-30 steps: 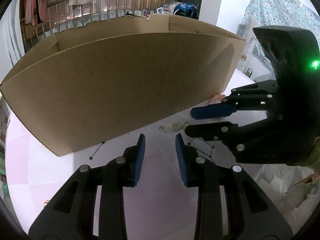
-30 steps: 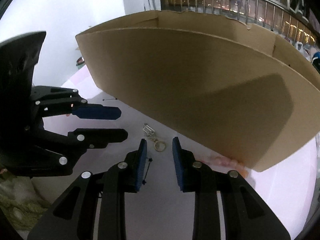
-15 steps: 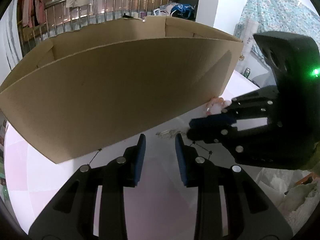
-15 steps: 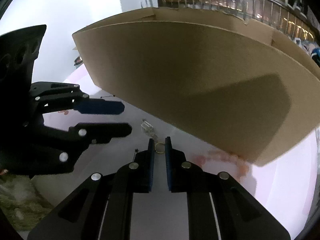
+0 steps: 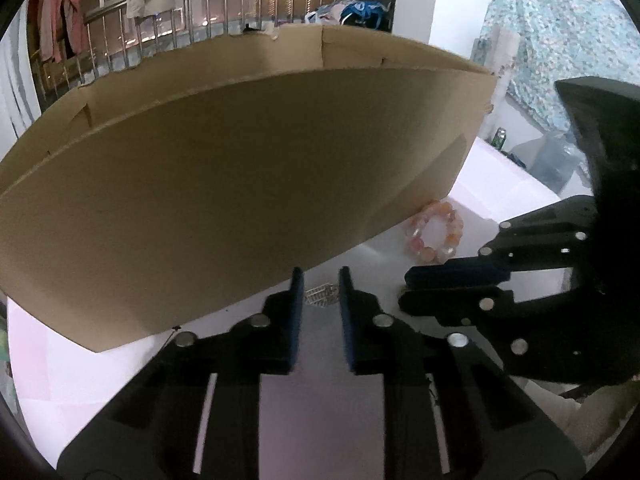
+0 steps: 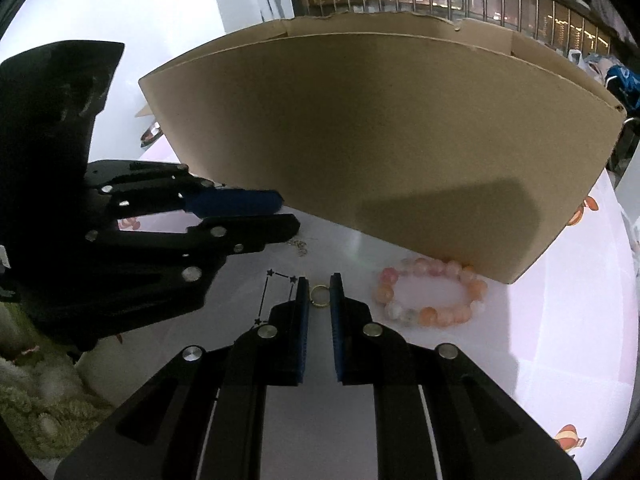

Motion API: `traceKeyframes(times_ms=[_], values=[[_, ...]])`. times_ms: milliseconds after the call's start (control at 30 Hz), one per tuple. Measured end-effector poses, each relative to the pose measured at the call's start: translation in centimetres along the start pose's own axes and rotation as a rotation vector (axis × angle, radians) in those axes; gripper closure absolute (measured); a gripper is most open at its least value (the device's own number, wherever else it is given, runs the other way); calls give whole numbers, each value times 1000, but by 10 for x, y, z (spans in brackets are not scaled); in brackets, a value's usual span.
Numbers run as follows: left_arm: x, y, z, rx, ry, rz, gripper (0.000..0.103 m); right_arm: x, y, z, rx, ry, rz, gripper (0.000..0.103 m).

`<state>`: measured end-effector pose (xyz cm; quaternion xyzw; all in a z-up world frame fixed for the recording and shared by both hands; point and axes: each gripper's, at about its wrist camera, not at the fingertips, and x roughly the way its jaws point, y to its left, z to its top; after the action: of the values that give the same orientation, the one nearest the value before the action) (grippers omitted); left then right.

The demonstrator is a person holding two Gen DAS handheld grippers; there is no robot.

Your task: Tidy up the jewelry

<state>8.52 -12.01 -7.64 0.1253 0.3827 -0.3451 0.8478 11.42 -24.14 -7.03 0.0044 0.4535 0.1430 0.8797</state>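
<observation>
Jewelry lay on the pale worktop (image 6: pixel 560 340) in front of the cardboard box (image 6: pixel 400 140): a bead bracelet (image 6: pixel 432 296) close against the box's near wall, a small silver chain piece (image 5: pixel 320 295), and a gold ring (image 6: pixel 319 295).

The main risk I judged was the box itself. Its near wall stood tall and right behind both pieces, so a lift that went forward rather than up could knock the fingers or their load into the cardboard. The two sets of fingers also worked very near each other, and a careless swing might have made them collide.

My left fingers (image 5: pixel 296 320) had just been closing with the silver piece between them. I could not tell whether the pads pressed it yet. If they caught only an end link, it could dangle and slip out.

My right fingers (image 6: pixel 304 320) had just closed too, and the pads looked to be touching the sides of the ring, which lay flat. A hold that low on something so thin could let it squirt sideways or stay behind on the worktop.

As for what I could not see, the box's inside was hidden by its near wall, so I had no view of where anything should go. Part of the silver piece sat behind the finger edges, and I could not say what kind of item it was. From the right wrist, a thin bit of chain (image 6: pixel 298 246) showed just past the left fingertip, too small to make out. The star-line print (image 6: pixel 276 280) on the worktop was easy to mistake for a chain.
</observation>
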Motion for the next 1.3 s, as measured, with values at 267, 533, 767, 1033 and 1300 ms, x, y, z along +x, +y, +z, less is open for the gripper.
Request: traceKeyframes(times_ms=[267, 533, 767, 1033, 1300], values=[[2, -4, 0, -8, 18, 38, 91, 4, 1, 6, 4, -6, 8, 92], [0, -4, -3, -2, 29, 56, 91, 8, 4, 8, 11, -14, 10, 92], [4, -8, 1, 21, 26, 71, 91, 10, 4, 8, 11, -16, 9, 92], [2, -7, -1, 16, 29, 61, 91, 13, 5, 10, 12, -16, 9, 92], [-8, -9, -13, 25, 36, 66, 101, 11, 4, 7, 13, -17, 10, 92]])
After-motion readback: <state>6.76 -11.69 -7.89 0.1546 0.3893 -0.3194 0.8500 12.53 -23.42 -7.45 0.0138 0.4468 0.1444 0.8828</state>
